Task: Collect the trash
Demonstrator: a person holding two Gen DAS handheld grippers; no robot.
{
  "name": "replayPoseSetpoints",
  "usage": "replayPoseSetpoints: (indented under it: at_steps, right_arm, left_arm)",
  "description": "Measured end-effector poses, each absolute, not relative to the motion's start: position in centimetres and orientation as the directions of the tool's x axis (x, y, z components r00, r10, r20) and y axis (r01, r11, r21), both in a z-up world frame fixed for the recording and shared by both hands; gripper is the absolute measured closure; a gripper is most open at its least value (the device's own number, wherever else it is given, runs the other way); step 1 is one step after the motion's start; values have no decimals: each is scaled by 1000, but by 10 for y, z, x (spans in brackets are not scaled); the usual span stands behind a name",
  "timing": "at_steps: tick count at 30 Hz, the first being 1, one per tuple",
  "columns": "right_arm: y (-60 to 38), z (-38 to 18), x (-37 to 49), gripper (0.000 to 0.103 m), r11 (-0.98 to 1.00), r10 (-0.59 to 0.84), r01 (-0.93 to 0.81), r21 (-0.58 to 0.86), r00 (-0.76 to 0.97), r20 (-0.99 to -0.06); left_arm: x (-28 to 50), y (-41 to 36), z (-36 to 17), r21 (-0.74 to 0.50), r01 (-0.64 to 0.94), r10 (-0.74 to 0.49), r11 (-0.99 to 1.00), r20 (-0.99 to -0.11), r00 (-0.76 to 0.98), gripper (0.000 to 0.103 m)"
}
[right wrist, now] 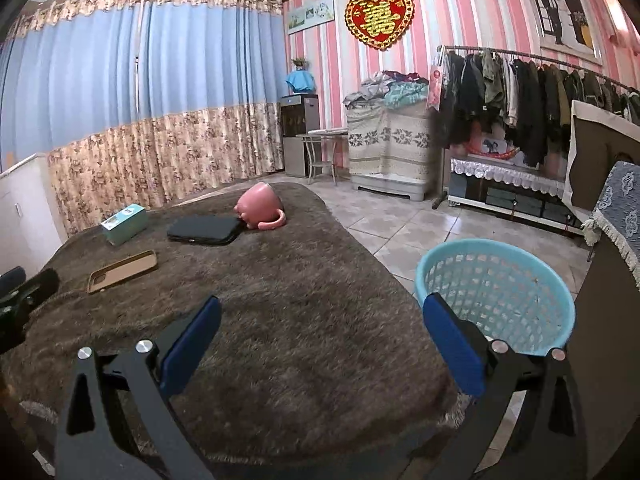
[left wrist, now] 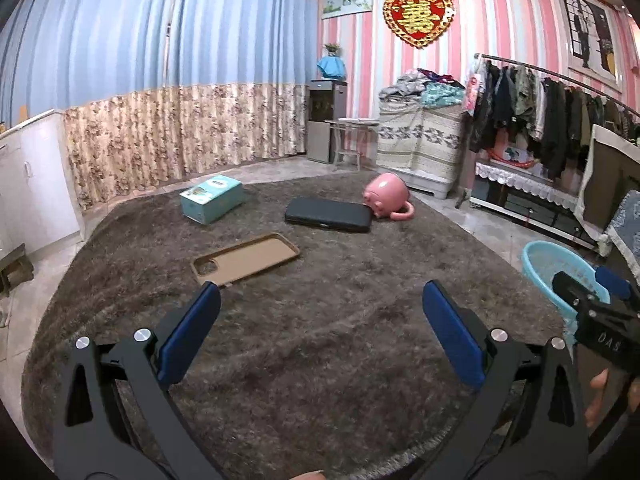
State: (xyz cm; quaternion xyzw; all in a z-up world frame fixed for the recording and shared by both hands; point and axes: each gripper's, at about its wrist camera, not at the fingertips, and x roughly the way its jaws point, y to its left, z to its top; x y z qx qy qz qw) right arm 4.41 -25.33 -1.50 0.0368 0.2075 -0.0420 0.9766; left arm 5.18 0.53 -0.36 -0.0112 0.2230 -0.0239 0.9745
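Reading left to right from the case [left wrist: 245,258], we see it just ahead-left of our wide, empty left gripper [left wrist: 320,332], long axis slanting up-right; the right gripper [right wrist: 320,336], also wide, sits farther, by the basket [right wrist: 496,292].

Even, dim indoor light; strong fisheye bending and dark vignetted corners.

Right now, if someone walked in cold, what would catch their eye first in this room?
Probably the red and gold heart ornament high on the pink striped wall, and the pink mug tipped on its side at the far end of the brown shaggy cover, touching a black case. A tan phone case and a teal box lie nearer left, and an empty light blue basket stands on the tiles to the right.
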Motion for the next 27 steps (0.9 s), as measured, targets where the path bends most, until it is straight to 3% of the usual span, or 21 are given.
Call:
replayPoseSetpoints:
  at_steps: [7, 27]
  right_arm:
    - [-258, 2, 26, 4, 993, -88, 111, 44, 931, -353]
    - [-248, 5, 23, 4, 999, -31, 42, 27, 941, -337]
  left_arm:
    - [40, -8, -10, -21, 65, -67, 998, -441, 895, 5]
    - [25, -4, -4, -10, 50, -50, 999, -386, 921, 5]
